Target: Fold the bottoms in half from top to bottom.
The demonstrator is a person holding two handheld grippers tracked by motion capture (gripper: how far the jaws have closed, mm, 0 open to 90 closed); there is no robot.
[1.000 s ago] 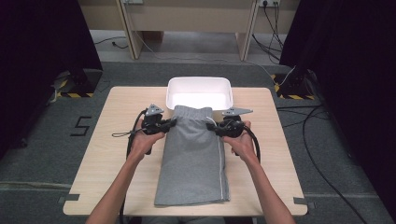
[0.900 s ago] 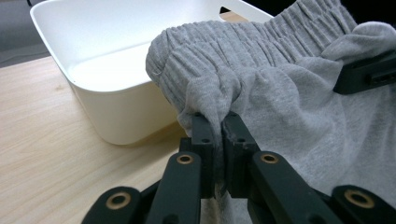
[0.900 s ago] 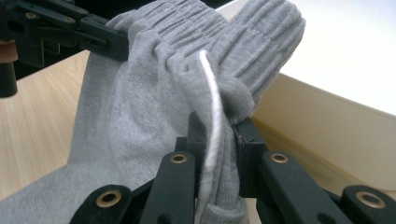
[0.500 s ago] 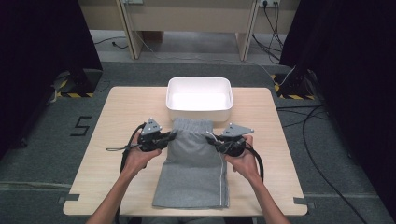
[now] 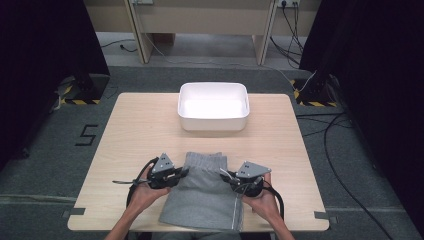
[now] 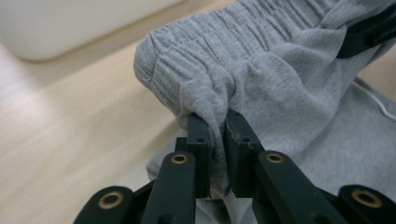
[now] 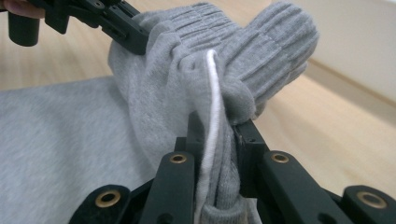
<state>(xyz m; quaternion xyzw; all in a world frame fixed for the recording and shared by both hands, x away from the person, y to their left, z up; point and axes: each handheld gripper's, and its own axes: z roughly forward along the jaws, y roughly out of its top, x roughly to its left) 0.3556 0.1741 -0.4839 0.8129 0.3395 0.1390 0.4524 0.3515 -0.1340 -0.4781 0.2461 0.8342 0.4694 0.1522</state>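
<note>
From the high view, the grey sweatpants [image 5: 202,200] lie along the middle of the tabletop's near edge, their ribbed waistband [image 5: 204,161] lifted and carried toward the person. The left gripper [image 5: 175,176] pinches the waistband's left corner and the right gripper [image 5: 231,178] its right corner, so the top part of the garment is being doubled over the rest. A white tub [image 5: 213,106] stands at the middle of the far edge, well apart from the cloth. The bare wooden tabletop [image 5: 135,130] lies between, and nothing blocks the fold. The left hand [image 5: 145,192] and right hand [image 5: 262,202] come in over the near edge.

In the left gripper view, the black jaws are clenched on a bunched tuck of grey knit just below the waistband [image 6: 205,51]. The cloth puckers around the pads. It looks soft, limp and light, so it will sag and drape wherever it is unsupported.

In the right gripper view, the jaws are clamped on the other corner of the waistband [image 7: 275,51], with a white drawstring [image 7: 212,107] running down between them. The left gripper [image 7: 126,28] shows farther off, gripping its corner. The thick elastic band looks the firmest place to hold, and a grip at both corners should keep the fold square. The loose cord could slip or snag.
</note>
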